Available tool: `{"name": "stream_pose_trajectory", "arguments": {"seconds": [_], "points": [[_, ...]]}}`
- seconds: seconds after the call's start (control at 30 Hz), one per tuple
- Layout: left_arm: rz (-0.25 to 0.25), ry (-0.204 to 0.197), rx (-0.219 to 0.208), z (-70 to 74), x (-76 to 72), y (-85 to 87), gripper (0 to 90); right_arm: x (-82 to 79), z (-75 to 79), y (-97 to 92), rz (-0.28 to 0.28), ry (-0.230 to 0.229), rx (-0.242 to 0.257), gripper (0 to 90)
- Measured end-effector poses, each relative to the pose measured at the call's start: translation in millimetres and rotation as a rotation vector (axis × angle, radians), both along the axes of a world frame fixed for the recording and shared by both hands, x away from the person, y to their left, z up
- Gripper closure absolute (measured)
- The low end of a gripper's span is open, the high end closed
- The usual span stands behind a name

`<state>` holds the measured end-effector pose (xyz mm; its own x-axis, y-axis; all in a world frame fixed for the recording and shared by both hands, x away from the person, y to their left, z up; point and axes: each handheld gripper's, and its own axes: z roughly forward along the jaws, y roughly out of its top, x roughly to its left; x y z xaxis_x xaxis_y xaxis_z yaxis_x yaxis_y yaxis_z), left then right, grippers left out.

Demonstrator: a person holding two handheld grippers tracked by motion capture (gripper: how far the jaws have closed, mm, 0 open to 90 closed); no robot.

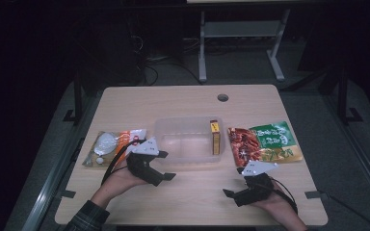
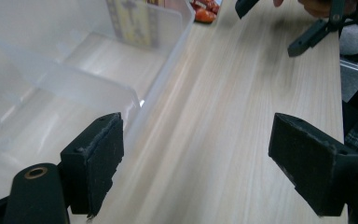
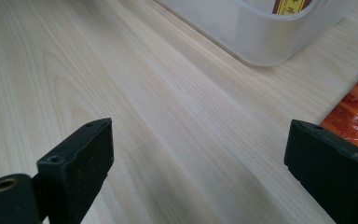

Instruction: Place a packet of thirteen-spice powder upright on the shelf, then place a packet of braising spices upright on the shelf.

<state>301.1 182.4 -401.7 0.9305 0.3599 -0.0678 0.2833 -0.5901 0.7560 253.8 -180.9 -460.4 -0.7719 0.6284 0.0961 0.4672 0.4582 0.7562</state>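
I see wooden table (image 1: 188, 103), bare along front edge. Clear plastic bin (image 1: 183, 127) at centre, holding yellow box (image 1: 215, 137) upright against its 3 o'clock wall. Red-green snack bag (image 1: 265, 142) flat at bin's 3 o'clock, just beside. Pale orange-white packet (image 1: 113, 147) flat at bin's 9 o'clock. My left gripper (image 1: 164, 166) at bin's 7 o'clock, near its front wall, jaws spread wide, nothing between. My right gripper (image 1: 236, 187) at bin's 5 o'clock, below snack bag, jaws spread wide, nothing between.
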Motion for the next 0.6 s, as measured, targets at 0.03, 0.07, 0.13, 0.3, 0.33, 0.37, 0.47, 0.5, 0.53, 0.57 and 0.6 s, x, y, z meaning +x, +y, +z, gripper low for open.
{"name": "stream_pose_trajectory", "arguments": {"seconds": [0.03,0.07,0.13,0.3,0.33,0.37,0.47,0.5,0.53,0.57,0.6], "points": [[0.002,-0.005,0.002,-1.8,-3.7,2.7,18.1,-0.1,0.2,-0.2,0.001,-0.001,0.000,7.7],[0.011,-0.003,0.001,-3.6,-8.1,5.4,18.1,-0.2,0.5,-0.3,0.003,-0.001,0.002,7.7],[0.030,-0.001,-0.003,-7.8,-16.2,11.7,18.1,-1.0,1.3,-0.7,0.000,-0.006,0.005,7.7],[0.074,0.017,-0.011,-24.3,-34.4,29.0,18.4,-1.2,1.6,-2.8,-0.007,0.004,0.004,9.1],[0.093,0.015,0.000,-28.1,-39.0,33.9,18.4,-1.2,1.9,-3.1,-0.009,0.004,0.004,9.1],[0.100,0.012,0.005,-29.9,-41.0,36.2,18.3,-1.2,2.4,-4.1,-0.012,0.006,0.000,9.1],[0.127,0.017,0.015,-36.1,-47.1,45.6,18.4,-0.9,4.4,-6.0,-0.023,0.033,-0.002,9.8],[0.134,0.016,0.014,-37.8,-49.4,49.7,18.5,-0.1,5.1,-7.7,-0.021,0.026,-0.006,11.3],[0.134,0.016,0.014,-37.8,-49.4,49.7,18.3,0.2,7.6,-10.1,-0.028,0.020,0.002,13.2],[0.140,0.037,-0.004,-38.8,-50.9,52.6,18.3,0.6,8.8,-11.0,-0.039,0.020,0.000,13.8],[0.140,0.040,-0.006,-38.9,-51.3,53.4,18.3,1.1,10.2,-12.2,-0.047,0.021,0.002,14.2]]}}
